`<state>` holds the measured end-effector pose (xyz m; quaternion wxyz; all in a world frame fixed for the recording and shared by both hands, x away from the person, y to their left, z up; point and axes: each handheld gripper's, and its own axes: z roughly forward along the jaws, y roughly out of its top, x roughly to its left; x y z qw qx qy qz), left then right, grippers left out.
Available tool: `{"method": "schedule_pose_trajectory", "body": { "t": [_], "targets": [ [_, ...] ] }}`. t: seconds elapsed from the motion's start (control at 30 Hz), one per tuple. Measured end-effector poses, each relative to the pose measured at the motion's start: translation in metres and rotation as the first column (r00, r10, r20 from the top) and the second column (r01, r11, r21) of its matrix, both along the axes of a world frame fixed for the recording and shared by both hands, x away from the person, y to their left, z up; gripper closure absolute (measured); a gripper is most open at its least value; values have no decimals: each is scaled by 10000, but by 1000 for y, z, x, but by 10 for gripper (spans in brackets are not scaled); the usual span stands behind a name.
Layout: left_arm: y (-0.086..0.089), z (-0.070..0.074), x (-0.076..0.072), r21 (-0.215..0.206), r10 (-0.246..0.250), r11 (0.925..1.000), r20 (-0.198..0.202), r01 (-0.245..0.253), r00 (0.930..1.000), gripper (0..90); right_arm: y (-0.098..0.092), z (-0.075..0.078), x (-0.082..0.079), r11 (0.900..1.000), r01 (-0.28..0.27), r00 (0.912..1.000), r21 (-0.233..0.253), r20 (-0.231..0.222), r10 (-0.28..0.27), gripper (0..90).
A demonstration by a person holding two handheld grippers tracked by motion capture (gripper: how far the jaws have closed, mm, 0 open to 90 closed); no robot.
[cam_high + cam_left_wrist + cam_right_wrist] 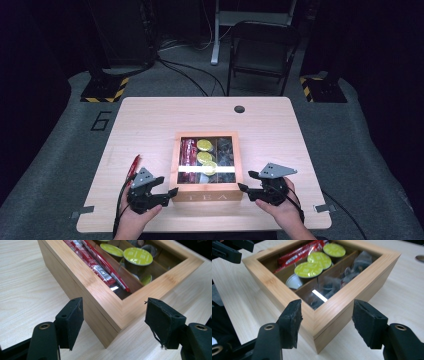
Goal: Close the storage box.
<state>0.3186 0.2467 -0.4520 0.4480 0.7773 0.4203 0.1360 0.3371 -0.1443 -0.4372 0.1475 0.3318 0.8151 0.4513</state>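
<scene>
A bamboo tea box (207, 191) is seen on the light wooden table (150, 120), near the front edge and roughly centred, "TEA" lettered on its front wall. The lid is shut; through its clear window three compartments are made out: red stick packets (189, 151) on the left, green-topped capsules (204, 145) in the middle, dark wrapped items (225, 150) on the right. A white light streak is reflected across the window. The left gripper (170, 191) is held at the box's front-left corner, jaws spread wide; in the left gripper view the corner (117, 322) is framed between the two pads, neither pad touching wood. The right gripper (246, 181) is placed at the front-right corner, jaws likewise released; in the right gripper view that corner (317, 320) sits between the pads, with a gap showing at the right pad, while contact at the left pad cannot be told. A loose red packet (133, 167) lies on the table just behind the left gripper. A dark folding chair (262, 50) stands beyond the table's far edge.
</scene>
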Motion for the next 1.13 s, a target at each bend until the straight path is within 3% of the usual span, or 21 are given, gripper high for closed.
{"method": "schedule_pose_trajectory", "body": {
  "t": [0.17, 0.3, 0.5, 0.57, 0.7, 0.8, 0.87, 0.97, 1.13],
  "targets": [
    [9, 10, 5, 104, 219, 9997, 32, -220, 9998, 309, -5, 12, 5, 9998, 167, 9992, -105, 359, -163, 406],
    [16, 14, 11, 372, 442, 9983, 180, -449, 9989, 313, -7, 16, 16, 9995, 293, 9995, -151, 133, -291, 406],
    [29, 12, 25, 642, 970, 9930, 314, -989, 9948, 314, -7, 9, 34, 9982, 445, 9990, -395, 14, -445, 406],
    [35, 10, 30, 582, 1083, 9923, 265, -1096, 9938, 316, -7, 5, 38, 9982, 549, 9985, -256, -26, -550, 406],
    [47, -4, 32, 80, 1457, 9893, 219, -1459, 9891, 338, -10, -3, 42, 9966, 792, 9969, 217, -57, -791, 411],
    [53, -9, 34, 352, 1554, 9871, 191, -1560, 9877, 341, -13, -10, 44, 9947, 892, 9959, 505, -158, -885, 414],
    [57, -11, 35, 583, 1714, 9831, 369, -1734, 9845, 341, -16, -12, 44, 9942, 951, 9955, 497, -58, -949, 414],
    [64, -11, 36, 600, 1873, 9803, 211, -1882, 9821, 336, -22, -13, 44, 9911, 1172, 9931, 630, -136, -1166, 411],
    [82, -13, 38, 660, 2523, 9650, 273, -2536, 9673, 315, -23, -8, 35, 9931, 979, 9951, 647, 100, -988, 393]
  ]
}}
